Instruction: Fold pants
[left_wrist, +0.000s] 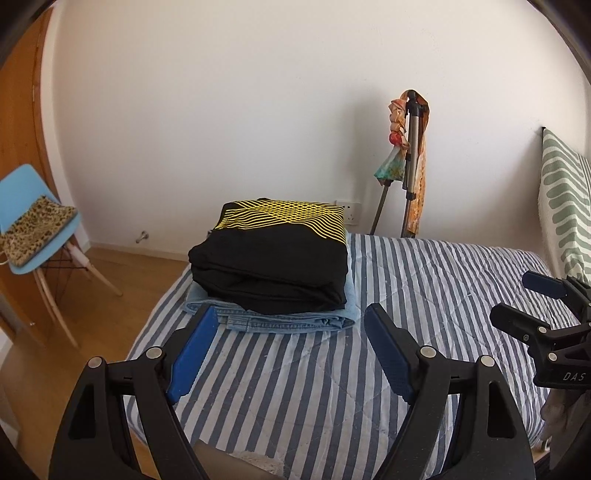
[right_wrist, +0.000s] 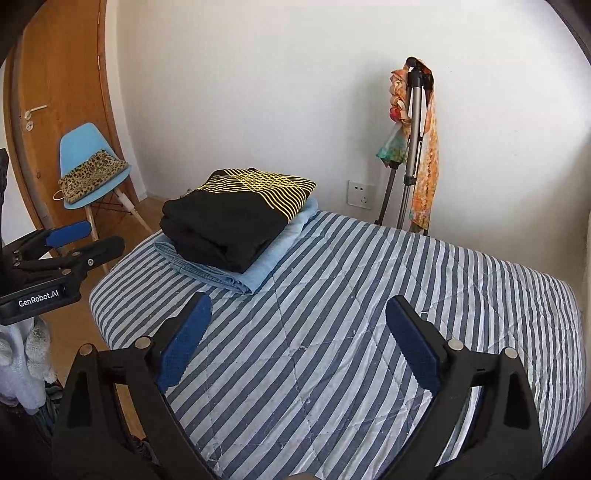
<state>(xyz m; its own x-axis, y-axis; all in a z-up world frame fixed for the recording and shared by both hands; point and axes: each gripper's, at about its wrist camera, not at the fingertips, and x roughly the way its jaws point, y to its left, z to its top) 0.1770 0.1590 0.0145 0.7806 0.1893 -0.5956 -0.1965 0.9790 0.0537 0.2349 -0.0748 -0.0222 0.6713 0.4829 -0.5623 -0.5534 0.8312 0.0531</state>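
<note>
Now we hold both grippers spread wide and empty above the striped bed, short of the folded clothes.

Ahead of our left gripper (left_wrist: 290, 319), just past its fingertips, lies the stack: black pants (left_wrist: 273, 266) with a yellow line pattern on top of folded light blue jeans (left_wrist: 295, 322). From our right gripper (right_wrist: 297, 308) the same stack sits ahead and to the left, near the far left corner of the bedspread (right_wrist: 351, 314). Beyond stand a blue chair (right_wrist: 83, 147) and a tripod (right_wrist: 415, 122) draped with scarves.

Folded black pants (left_wrist: 269, 269) atop folded denim (left_wrist: 295, 321)
</note>
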